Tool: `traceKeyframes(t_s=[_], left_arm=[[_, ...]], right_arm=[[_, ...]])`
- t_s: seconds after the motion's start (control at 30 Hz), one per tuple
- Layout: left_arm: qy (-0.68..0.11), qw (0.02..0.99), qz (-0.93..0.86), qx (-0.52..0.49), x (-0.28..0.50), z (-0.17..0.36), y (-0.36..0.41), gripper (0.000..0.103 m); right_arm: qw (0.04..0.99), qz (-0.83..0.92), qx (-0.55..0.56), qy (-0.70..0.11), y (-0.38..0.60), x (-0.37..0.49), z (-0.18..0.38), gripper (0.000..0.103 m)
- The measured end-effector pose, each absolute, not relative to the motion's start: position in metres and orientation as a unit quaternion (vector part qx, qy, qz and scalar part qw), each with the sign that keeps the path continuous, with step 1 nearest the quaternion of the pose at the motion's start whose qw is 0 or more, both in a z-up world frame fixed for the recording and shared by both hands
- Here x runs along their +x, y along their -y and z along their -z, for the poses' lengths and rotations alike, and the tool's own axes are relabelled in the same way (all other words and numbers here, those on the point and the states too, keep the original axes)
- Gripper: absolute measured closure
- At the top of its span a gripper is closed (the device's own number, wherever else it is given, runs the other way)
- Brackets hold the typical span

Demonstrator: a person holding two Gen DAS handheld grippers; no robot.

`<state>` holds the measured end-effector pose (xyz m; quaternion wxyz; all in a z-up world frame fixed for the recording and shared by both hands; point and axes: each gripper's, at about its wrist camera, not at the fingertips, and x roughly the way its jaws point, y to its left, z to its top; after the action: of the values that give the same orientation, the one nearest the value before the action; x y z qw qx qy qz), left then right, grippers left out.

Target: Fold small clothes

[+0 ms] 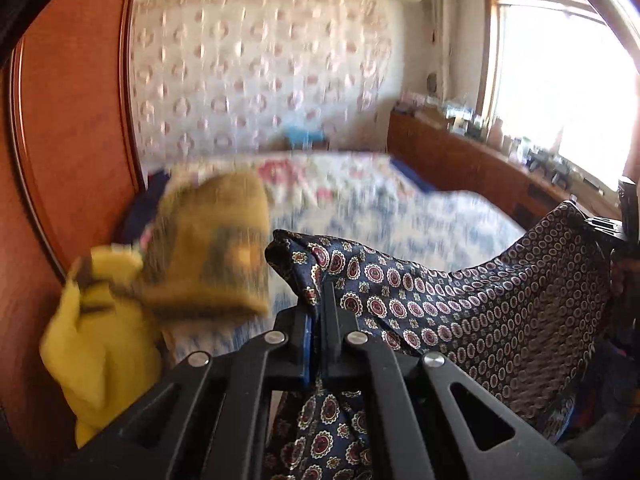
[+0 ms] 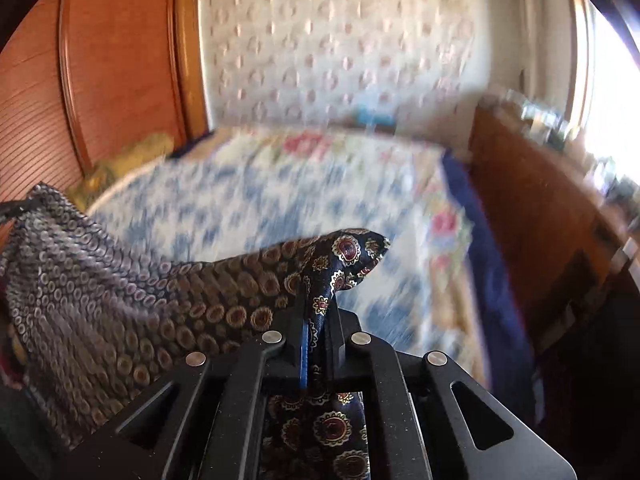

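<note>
A navy cloth printed with red and gold medallions hangs stretched between my two grippers above the bed. My left gripper is shut on one corner, which bunches up just past the fingertips. From there the cloth runs right to the other gripper at the frame's edge. In the right wrist view my right gripper is shut on the opposite corner of the cloth, and the fabric spans away to the left. Both views are blurred by motion.
Below lies a bed with a blue and white floral cover. A yellow-brown folded garment and a yellow cloth lie at the left by the wooden headboard. A wooden sideboard with clutter stands under the window.
</note>
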<state>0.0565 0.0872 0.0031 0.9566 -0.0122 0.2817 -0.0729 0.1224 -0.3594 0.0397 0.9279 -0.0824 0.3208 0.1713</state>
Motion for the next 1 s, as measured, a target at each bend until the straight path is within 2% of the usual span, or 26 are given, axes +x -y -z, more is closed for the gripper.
traceKeyframes(t_s=[0.2,0.4,0.57,0.6,0.63,0.7,0.73,0.83,0.97,1.0], left_arm=[[-0.209,0.976,0.05,-0.015,0.089,-0.082,-0.098,0.103],[-0.207,0.978,0.015,0.002,0.155,-0.101,-0.104,0.103],[-0.263,0.965,0.018,0.0,0.221,-0.052,-0.109,0.099],[-0.289,0.957,0.019,-0.003,0.232,-0.039,-0.111,0.095],[-0.314,0.949,0.016,-0.005,0.241,-0.026,-0.114,0.09],[-0.335,0.942,0.019,-0.011,0.243,-0.003,-0.117,0.08],[-0.338,0.941,0.022,-0.015,0.24,0.003,-0.118,0.072],[-0.347,0.937,0.028,-0.009,0.225,0.019,-0.113,0.06],[-0.36,0.932,0.053,-0.003,0.207,0.03,-0.097,0.057],[-0.358,0.932,0.054,0.001,0.201,0.032,-0.093,0.057]], right_arm=[[0.951,-0.156,-0.1,-0.248,0.358,0.147,-0.125,0.101],[0.96,-0.126,-0.112,-0.225,0.347,0.21,-0.175,0.102],[0.951,-0.092,-0.102,-0.279,0.333,0.283,-0.138,0.099],[0.948,-0.083,-0.1,-0.291,0.332,0.294,-0.127,0.09],[0.942,-0.058,-0.108,-0.312,0.329,0.307,-0.109,0.076],[0.931,-0.031,-0.115,-0.345,0.328,0.324,-0.076,0.067],[0.928,-0.031,-0.113,-0.353,0.33,0.327,-0.063,0.067],[0.922,-0.035,-0.106,-0.37,0.334,0.324,-0.036,0.067],[0.922,-0.055,-0.105,-0.368,0.339,0.297,-0.024,0.066],[0.922,-0.062,-0.1,-0.369,0.341,0.292,-0.023,0.063]])
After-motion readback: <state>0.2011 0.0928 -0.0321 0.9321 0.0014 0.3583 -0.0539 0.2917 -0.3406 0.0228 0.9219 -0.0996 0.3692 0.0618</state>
